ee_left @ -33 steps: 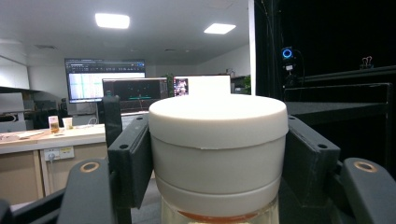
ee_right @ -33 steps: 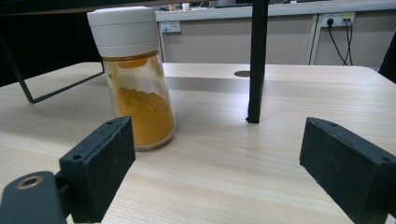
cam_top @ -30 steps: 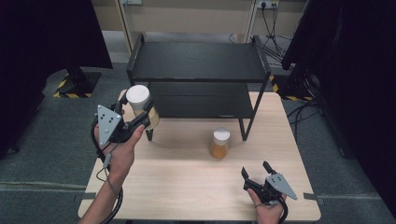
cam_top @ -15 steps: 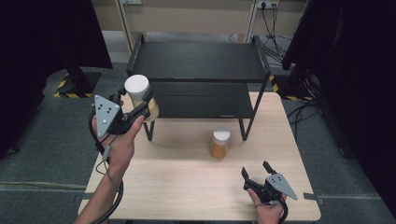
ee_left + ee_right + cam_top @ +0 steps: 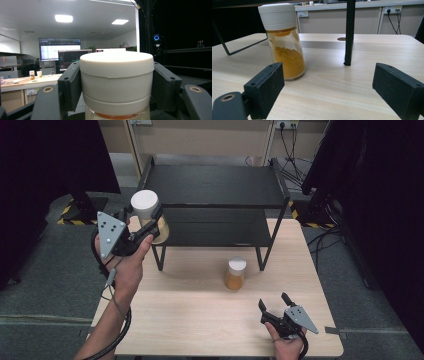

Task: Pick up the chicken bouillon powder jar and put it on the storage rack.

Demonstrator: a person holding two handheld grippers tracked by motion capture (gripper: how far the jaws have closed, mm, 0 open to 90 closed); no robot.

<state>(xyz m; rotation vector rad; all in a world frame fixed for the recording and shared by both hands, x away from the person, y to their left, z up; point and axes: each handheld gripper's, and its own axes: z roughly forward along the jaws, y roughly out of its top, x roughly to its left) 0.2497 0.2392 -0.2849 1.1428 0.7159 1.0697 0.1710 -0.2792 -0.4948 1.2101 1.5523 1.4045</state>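
Note:
My left gripper is shut on a white-capped spice jar, held up in the air at the left front corner of the black two-tier shelf. In the left gripper view the jar's cap sits squeezed between both black jaws. A second jar of orange-yellow powder stands upright on the wooden table in front of the shelf. My right gripper rests near the table's front right, open, pointing toward that jar with nothing between its jaws.
The shelf's thin black leg stands just right of the standing jar. Dark screens flank the table on both sides. Cables and wall sockets lie behind the shelf. Bare tabletop lies between the jar and the right gripper.
My left hand has lifted the held jar upward, from below the shelf's top tier to about its level. The right gripper and the standing jar have kept still.

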